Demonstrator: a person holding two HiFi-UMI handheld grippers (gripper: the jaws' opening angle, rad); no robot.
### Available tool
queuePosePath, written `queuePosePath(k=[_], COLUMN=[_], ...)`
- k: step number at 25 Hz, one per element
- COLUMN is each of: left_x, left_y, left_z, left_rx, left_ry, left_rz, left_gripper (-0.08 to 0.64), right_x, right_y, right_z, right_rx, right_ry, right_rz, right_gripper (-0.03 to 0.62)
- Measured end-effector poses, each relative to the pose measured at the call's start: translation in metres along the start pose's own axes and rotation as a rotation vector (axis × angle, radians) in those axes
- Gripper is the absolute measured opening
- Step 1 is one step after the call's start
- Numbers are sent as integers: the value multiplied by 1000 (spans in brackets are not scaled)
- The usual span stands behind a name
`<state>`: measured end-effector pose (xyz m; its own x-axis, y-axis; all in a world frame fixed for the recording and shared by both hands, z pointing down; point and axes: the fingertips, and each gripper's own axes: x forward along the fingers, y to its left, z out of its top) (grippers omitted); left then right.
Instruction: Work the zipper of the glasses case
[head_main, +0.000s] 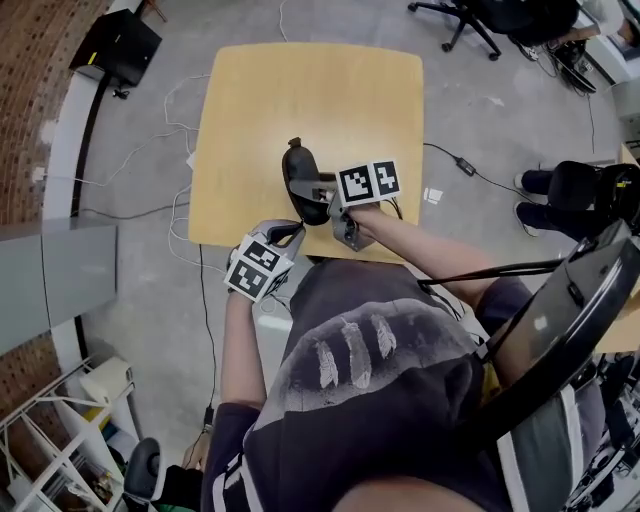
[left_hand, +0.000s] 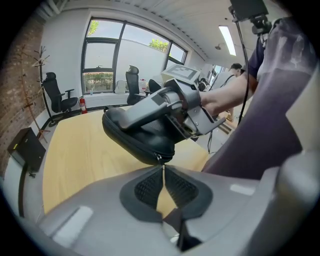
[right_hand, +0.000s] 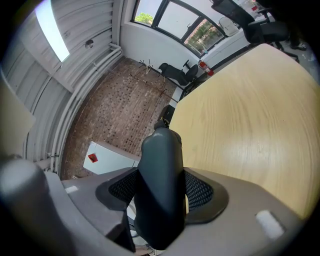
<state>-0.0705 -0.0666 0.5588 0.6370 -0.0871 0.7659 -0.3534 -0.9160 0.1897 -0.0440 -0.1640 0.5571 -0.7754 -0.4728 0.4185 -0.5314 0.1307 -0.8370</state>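
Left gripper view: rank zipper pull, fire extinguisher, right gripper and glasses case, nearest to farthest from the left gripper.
1. zipper pull, pinched at its tips
2. glasses case, just beyond
3. right gripper, clamping the case farther up
4. fire extinguisher, far back left

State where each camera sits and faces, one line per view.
Head view: on the head, looking steeply down at the table; torso, forearms show.
Left gripper view: on the left gripper, looking along shut jaws at the zipper pull; right forearm shows.
Right gripper view: on the right gripper, looking along jaws clamping the glasses case.
Shared: all three show the glasses case.
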Motion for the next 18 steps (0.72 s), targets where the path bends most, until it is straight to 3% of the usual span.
queuePosePath(k=[7,11,15,18], left_x=[17,24,24,21], left_y=[5,28,44,50], left_z=[0,-15,-27,-31], left_rx=[-43,-123,-180,-204], left_ry=[-6,-27,-3,-3], left_rz=[-2,105,173,197], left_gripper=[11,17,46,46], right_x=[0,10,19,29], right_y=[-19,-36,-65,-84], right_z=[5,7,10,10], right_rx=[10,-16,-105,-257], right_ry=[6,38,115,218], right_rz=[-44,-95,-217,-316], right_gripper=[287,294,299,302])
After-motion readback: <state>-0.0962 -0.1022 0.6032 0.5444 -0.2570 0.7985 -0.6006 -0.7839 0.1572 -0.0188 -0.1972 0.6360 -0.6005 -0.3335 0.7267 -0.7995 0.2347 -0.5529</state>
